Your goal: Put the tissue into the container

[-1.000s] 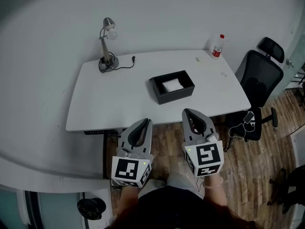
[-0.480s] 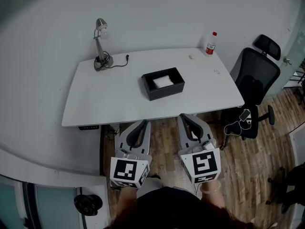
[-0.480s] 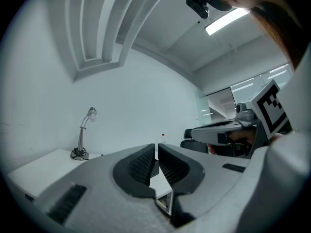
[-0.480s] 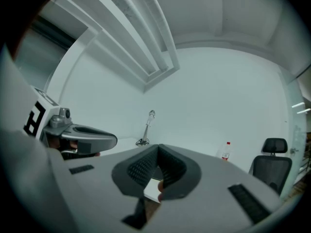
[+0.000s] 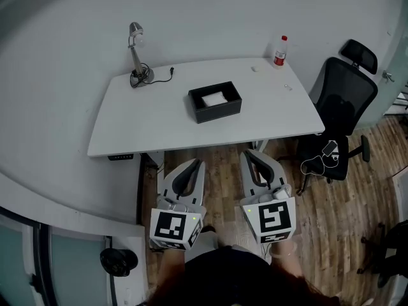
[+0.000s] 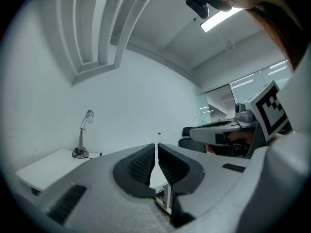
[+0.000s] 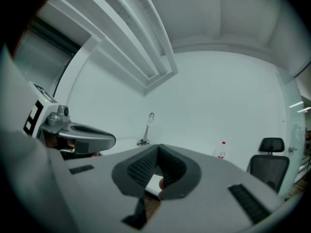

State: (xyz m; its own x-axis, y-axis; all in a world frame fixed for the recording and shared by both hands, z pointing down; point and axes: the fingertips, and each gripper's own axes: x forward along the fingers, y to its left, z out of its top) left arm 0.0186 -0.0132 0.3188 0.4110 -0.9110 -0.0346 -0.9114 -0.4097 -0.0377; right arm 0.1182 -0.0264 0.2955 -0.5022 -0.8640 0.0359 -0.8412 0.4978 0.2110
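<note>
A black open container (image 5: 215, 102) stands in the middle of the white table (image 5: 146, 120), and a white tissue (image 5: 214, 99) lies inside it. My left gripper (image 5: 191, 166) and right gripper (image 5: 253, 157) hang side by side in front of the table's near edge, over the wooden floor and well short of the container. The left gripper (image 6: 156, 152) has its jaws pressed together with nothing between them. The right gripper (image 7: 158, 152) is shut and empty too.
A desk lamp (image 5: 137, 56) with its cable stands at the table's far left corner. A red-capped bottle (image 5: 279, 51) is at the far right corner. A black office chair (image 5: 338, 107) stands right of the table. A white wall lies behind.
The table and container have slid away from both grippers in the head view, so the grippers now sit farther back from the table edge. Both stay shut.
</note>
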